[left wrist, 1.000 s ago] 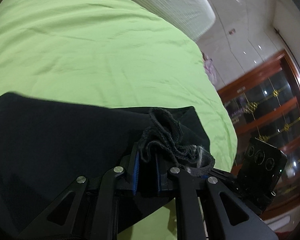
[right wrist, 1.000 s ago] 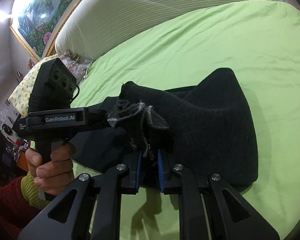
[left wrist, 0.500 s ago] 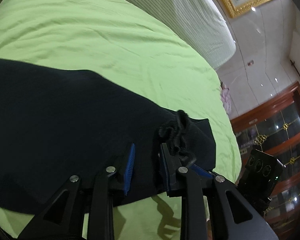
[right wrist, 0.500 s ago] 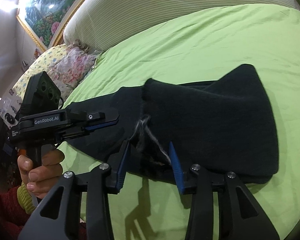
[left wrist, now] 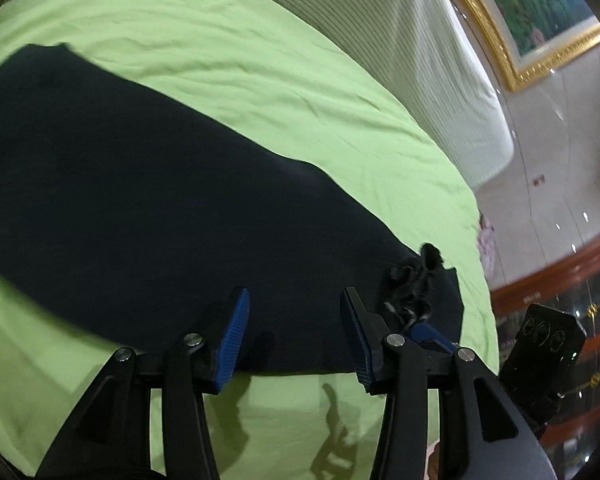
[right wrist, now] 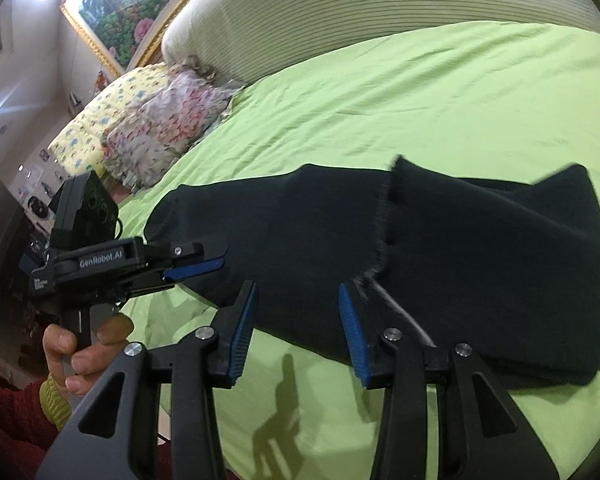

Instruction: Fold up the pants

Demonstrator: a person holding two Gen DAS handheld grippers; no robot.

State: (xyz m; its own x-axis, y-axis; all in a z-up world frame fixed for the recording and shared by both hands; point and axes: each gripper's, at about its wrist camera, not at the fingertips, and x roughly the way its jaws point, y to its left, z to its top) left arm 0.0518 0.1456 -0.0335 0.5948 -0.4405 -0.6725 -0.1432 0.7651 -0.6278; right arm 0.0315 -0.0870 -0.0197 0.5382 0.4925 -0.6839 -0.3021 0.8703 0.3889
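The black pants [left wrist: 148, 200] lie folded on the green bedsheet [left wrist: 260, 60]. They also show in the right wrist view [right wrist: 460, 248], with a frayed hem edge [right wrist: 384, 232] lying across the top layer. My left gripper [left wrist: 294, 320] is open and empty, just above the near edge of the pants; a bunched hem [left wrist: 416, 280] lies beside its right finger. My right gripper [right wrist: 296, 320] is open and empty over the near edge of the pants. The left gripper also shows in the right wrist view [right wrist: 204, 266], at the pants' left end.
A striped white headboard [right wrist: 340, 12] rises behind the bed. Floral pillows [right wrist: 148, 128] lie at the bed's far left. A framed painting [left wrist: 540, 20] hangs on the wall. A wooden cabinet with glass [left wrist: 560, 292] stands past the bed's right edge. The bed's front edge is close below both grippers.
Both grippers were shut on bunched pants fabric a second ago; both have opened and let go. The fabric has dropped flat onto the lower layer.
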